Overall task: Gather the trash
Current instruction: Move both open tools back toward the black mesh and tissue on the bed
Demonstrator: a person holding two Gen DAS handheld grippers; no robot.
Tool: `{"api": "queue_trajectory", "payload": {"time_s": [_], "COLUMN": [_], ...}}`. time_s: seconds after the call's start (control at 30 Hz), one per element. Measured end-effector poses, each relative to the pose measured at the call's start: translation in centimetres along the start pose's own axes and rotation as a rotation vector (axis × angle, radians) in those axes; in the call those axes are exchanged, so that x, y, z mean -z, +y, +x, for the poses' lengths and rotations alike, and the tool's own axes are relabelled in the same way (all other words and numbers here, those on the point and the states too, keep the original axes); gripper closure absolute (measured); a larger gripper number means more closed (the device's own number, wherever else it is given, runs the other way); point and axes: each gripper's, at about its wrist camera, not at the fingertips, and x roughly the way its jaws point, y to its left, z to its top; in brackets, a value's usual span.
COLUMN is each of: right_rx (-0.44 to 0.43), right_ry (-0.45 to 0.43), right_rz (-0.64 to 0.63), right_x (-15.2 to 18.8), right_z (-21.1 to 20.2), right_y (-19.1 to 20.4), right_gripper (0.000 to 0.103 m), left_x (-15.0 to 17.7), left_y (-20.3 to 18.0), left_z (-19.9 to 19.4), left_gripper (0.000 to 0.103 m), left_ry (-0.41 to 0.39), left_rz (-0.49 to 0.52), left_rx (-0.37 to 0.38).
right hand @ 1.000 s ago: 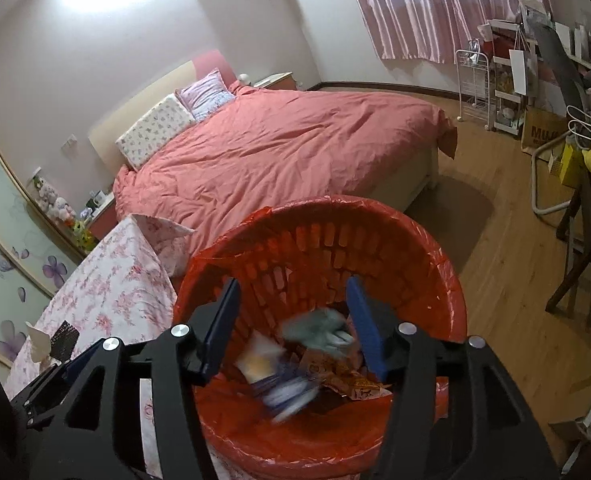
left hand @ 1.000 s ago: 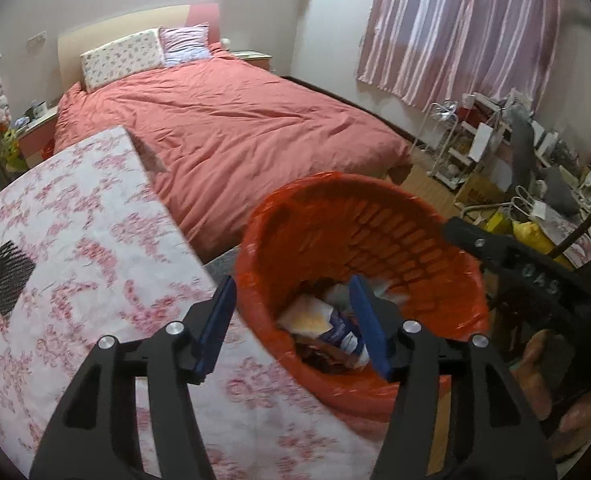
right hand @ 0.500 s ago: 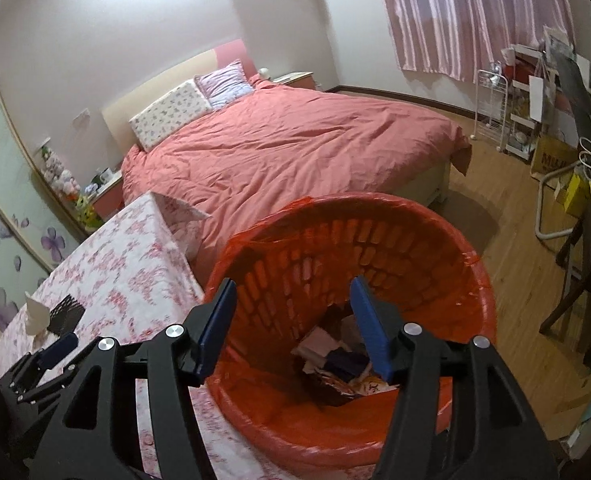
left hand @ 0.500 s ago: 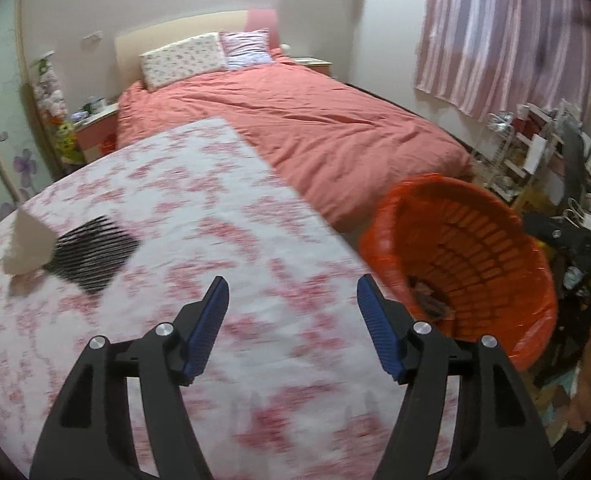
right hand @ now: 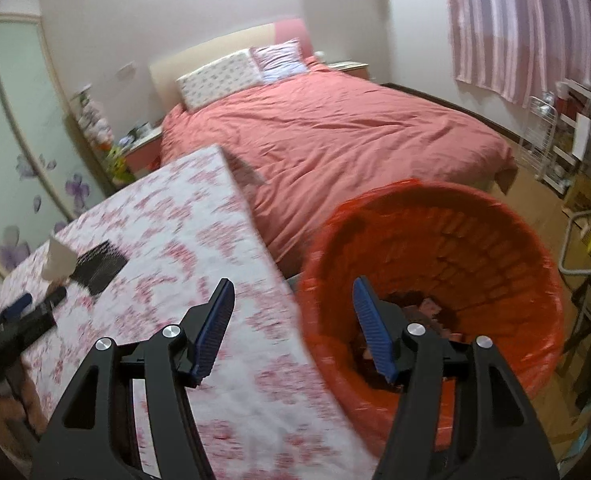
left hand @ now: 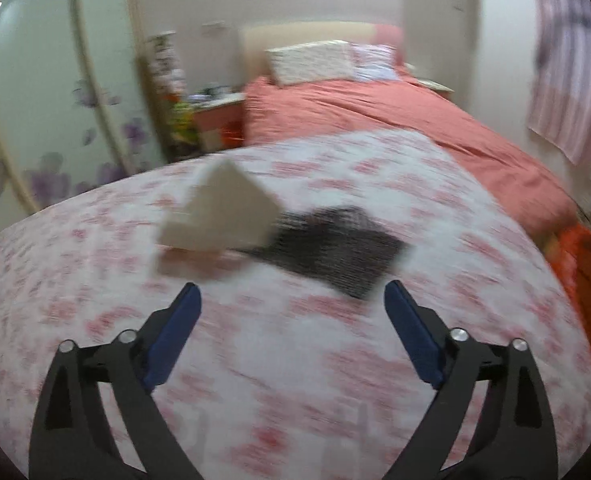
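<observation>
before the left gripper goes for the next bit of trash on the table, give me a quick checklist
1. Left gripper jaws wide, just been opening, nothing between them: ok.
2. Targets in front: white paper piece and black mesh piece on the floral tablecloth: ok.
3. Whether the two pieces overlap: cannot tell, view blurred.
4. Right gripper empty, jaws apart: ok.
5. Orange trash basket beside the table, mouth unblocked: ok.

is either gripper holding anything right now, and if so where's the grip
Nothing is held. The left gripper has just been opening and is empty above the floral tablecloth; the right gripper, also opening, is empty.
</observation>
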Motion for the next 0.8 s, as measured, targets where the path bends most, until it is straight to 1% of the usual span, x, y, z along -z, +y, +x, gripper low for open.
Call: {"api": "queue_trajectory", "payload": {"time_s": [0.07, 0.1, 0.17, 0.27, 0.37, 0.43, 0.57, 0.63, 0.67, 0.7, 0.77, 0.8], "right_rx": [-0.012, -0.023, -0.033, -0.055, -0.075, -0.094, -0.121, -0.130, -0.134, -0.136, -0.138, -0.138], "right_ry": [0.012, 0.022, 0.033, 0.051, 0.064, 0.076, 0.100, 0.111, 0.117, 0.120, 0.131, 0.134], "right_rz": [-0.022, -0.040, -0.061, -0.092, -0.110, -0.126, -0.165, -0.186, -0.197, -0.203, -0.220, -0.223], "right_x": [0.2, 0.3, 0.3, 0.4, 0.4, 0.3, 0.4, 0.6, 0.8, 0.9, 1.3, 1.4], "right_z": [0.4, 0.8, 1.3, 2.2, 3.1, 3.8, 5.1, 5.5, 5.6, 5.8, 6.0, 6.1], "right_y": [1.2, 2.0, 3.2, 5.2, 6.9, 8.1, 10.5, 11.4, 11.8, 12.2, 12.7, 12.8], "right_gripper": [0.041, 0.041, 0.041, 0.041, 0.041, 0.041, 0.041, 0.041, 0.041, 0.041, 0.041, 0.041], "left_x": [-0.8, -1.1, -2.0, -3.0, -4.1, -4.4, -4.8, -5.1, -5.0, -5.1, -5.1, -5.1], "left_y": [2.5, 3.3, 5.0, 6.2, 6.6, 6.5, 6.4, 6.5, 6.7, 6.7, 6.8, 6.9], "left_z": [1.1, 1.6, 3.2, 4.8, 7.0, 8.3, 9.7, 10.3, 10.3, 10.4, 10.8, 11.0], "left_gripper": [0.005, 0.004, 0.004, 0.004, 0.004, 0.004, 0.004, 0.004, 0.005, 0.012, 0.017, 0.022], "left_ry": [-0.005, 0.000, 0.022, 0.042, 0.078, 0.099, 0.107, 0.098, 0.095, 0.097, 0.109, 0.107], "left_rz": [-0.050, -0.067, -0.105, -0.136, -0.136, -0.127, -0.095, -0.076, -0.071, -0.064, -0.055, -0.053], "left_rx": [-0.037, -0.040, -0.037, -0.022, 0.000, -0.011, -0.038, -0.031, -0.025, -0.009, 0.015, 0.020]}}
